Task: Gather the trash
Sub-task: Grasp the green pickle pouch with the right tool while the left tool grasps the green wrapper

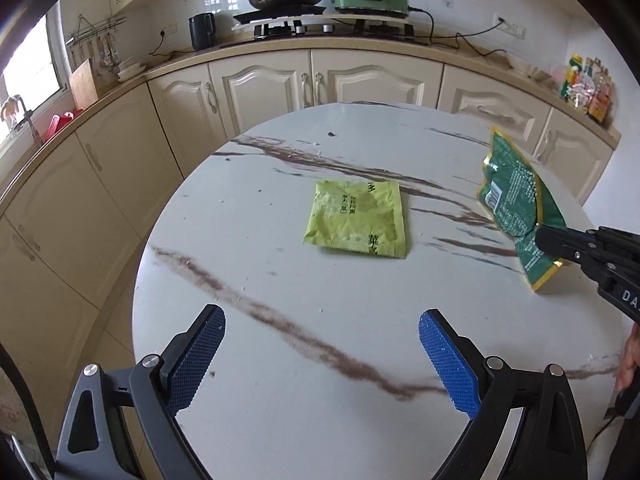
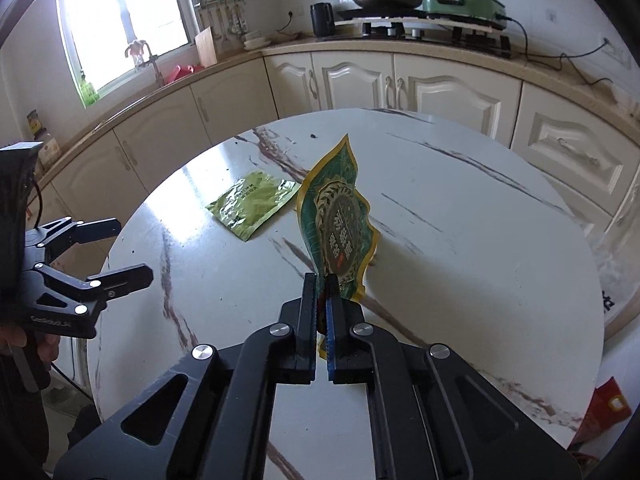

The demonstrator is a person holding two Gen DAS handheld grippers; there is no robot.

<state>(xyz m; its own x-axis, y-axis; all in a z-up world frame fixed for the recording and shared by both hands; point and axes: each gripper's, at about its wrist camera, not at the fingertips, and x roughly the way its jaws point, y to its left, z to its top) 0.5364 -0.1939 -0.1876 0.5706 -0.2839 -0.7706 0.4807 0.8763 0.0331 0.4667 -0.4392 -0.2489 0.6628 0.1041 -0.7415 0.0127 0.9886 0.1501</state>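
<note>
Two wrappers: our right tool [image 2: 322,292] pinches the dark green wrapper [image 2: 340,228] by its bottom edge, lifted off worktop [image 2: 480,260]. Left tool [image 1: 320,360] spread; light green sachet [image 1: 358,220] flat ahead — flimsy, slippery, grab an edge.

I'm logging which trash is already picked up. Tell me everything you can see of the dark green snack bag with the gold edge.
The dark green snack bag with the gold edge is a crinkled, glossy foil-like pouch that looks empty. One face bears a round emblem with Chinese characters, the other fine print and a barcode. The right gripper is shut on its lower end, holding it roughly upright above the white marble-patterned round table. Nothing else appears to touch it; whether its bottom edge brushes the table is unclear.
</note>
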